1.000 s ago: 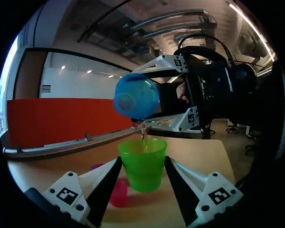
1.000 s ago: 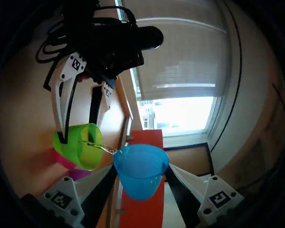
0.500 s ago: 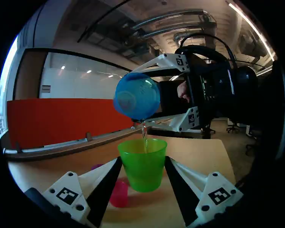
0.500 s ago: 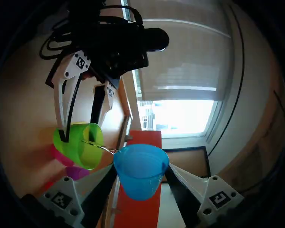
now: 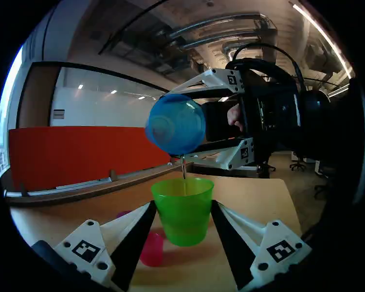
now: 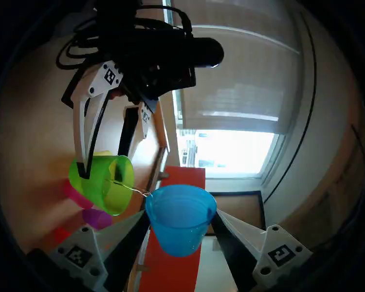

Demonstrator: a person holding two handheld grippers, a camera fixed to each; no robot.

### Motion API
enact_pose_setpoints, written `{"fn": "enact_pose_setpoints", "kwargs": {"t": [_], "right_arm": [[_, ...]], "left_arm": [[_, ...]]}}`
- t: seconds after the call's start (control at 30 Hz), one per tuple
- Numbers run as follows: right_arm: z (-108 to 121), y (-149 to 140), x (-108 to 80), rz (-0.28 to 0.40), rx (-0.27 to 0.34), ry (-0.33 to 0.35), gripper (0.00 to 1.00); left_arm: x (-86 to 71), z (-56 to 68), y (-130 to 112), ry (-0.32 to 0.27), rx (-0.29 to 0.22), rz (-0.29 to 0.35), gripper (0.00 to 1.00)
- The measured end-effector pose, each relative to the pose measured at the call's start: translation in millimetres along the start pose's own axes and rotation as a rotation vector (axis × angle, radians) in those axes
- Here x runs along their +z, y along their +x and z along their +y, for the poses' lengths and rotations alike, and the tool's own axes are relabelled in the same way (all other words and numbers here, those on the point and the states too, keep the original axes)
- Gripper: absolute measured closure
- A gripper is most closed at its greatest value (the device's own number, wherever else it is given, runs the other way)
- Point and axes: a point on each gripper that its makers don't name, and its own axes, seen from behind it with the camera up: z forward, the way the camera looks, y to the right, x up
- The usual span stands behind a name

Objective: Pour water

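**Q:** What could go wrong from here, and what would cause it?

**A:** A thin stream of water falls from the lip of the tilted blue cup into the green cup. It lands near the middle of the green cup's mouth. The lip is directly above the green rim and apart from it. A sharper tilt would probably widen the stream and send it past the rim onto the counter. Because the stream is narrow, a sideways drift of either cup would probably do the same. The water level inside the green cup cannot be read, so overfilling is a further risk. The pink cup, just beside the green one at lower left, would catch any splash.

**Q:** How do the tools stand?

**A:** The left tool is narrow, with both fingers pressed on opposite sides of the green cup. It holds the cup upright at the bottom centre of the left gripper view. Whether the cup's base rests on the counter cannot be told. The right tool is also narrow, with both fingers against the wall of the blue cup at the lower centre of the right gripper view. In the left gripper view the same tool appears at upper centre, with the cup tipped over. How much water remains in the blue cup cannot be told.
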Motion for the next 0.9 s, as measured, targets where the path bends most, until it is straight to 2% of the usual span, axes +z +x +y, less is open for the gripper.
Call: {"fn": "enact_pose_setpoints", "kwargs": {"t": [0.47,0.67,0.77,0.9], "right_arm": [[2.5,0.3,0.2,-0.005,-0.070,-0.015,0.11],[1.7,1.0,0.9,0.001,-0.068,-0.016,0.11],[2.3,0.0,1.7,0.002,-0.035,-0.018,0.11],[4.2,-4.0,1.7,-0.001,0.065,-0.029,0.11]], "left_arm": [[0.0,0.7,1.8,-0.002,0.003,0.001,0.19],[0.0,2.1,1.9,-0.006,0.006,0.000,0.19],[0.1,1.6,2.3,-0.003,0.007,0.000,0.19],[-0.9,0.8,3.2,-0.001,0.007,0.001,0.19]]}}
